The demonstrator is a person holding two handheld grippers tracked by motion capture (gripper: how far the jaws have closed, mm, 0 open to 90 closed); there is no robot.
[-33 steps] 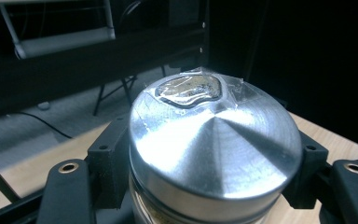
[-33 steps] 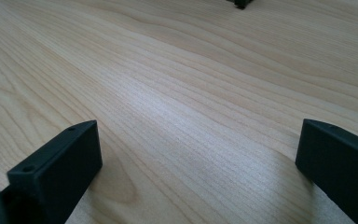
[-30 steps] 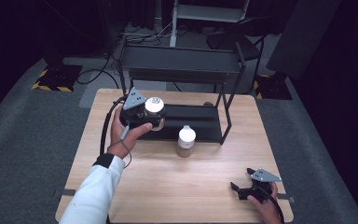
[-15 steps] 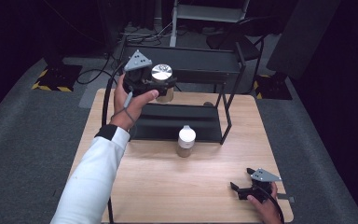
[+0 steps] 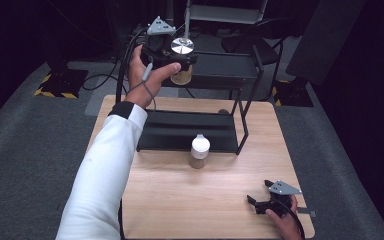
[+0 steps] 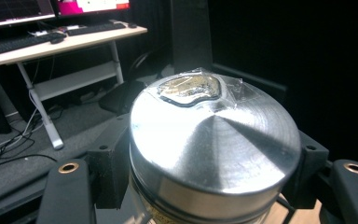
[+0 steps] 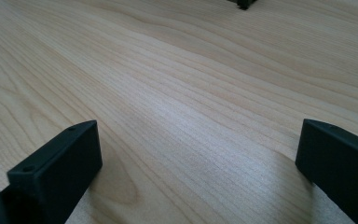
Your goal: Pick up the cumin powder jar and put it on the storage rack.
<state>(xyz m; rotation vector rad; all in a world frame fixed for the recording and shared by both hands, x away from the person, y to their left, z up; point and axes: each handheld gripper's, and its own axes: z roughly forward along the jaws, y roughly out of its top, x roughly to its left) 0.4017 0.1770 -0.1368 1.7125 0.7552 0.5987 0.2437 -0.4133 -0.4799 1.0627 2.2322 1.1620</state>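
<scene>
Above wooden desk (image 5: 170, 200), left hand-held gripper (image 5: 172, 52) clamped on metal-lidded jar (image 5: 182, 47), lifted from lower shelf level to black rack (image 5: 215, 67) top for placing; right hand-held gripper (image 5: 267, 202) resting wide, empty.

Jars: two, one with a silver lid (image 5: 182, 47) and one with a white lid (image 5: 200, 150)
Shelf racks: one (image 5: 186, 131)
Tables: one (image 5: 205, 200)
Grippers: two, left gripper (image 5: 167, 52) and right gripper (image 5: 258, 200)
Desks behind: one (image 6: 65, 39)

Jar lid (image 6: 214, 140) — brushed, glossy metal; table (image 7: 191, 93) — matt wood.
</scene>
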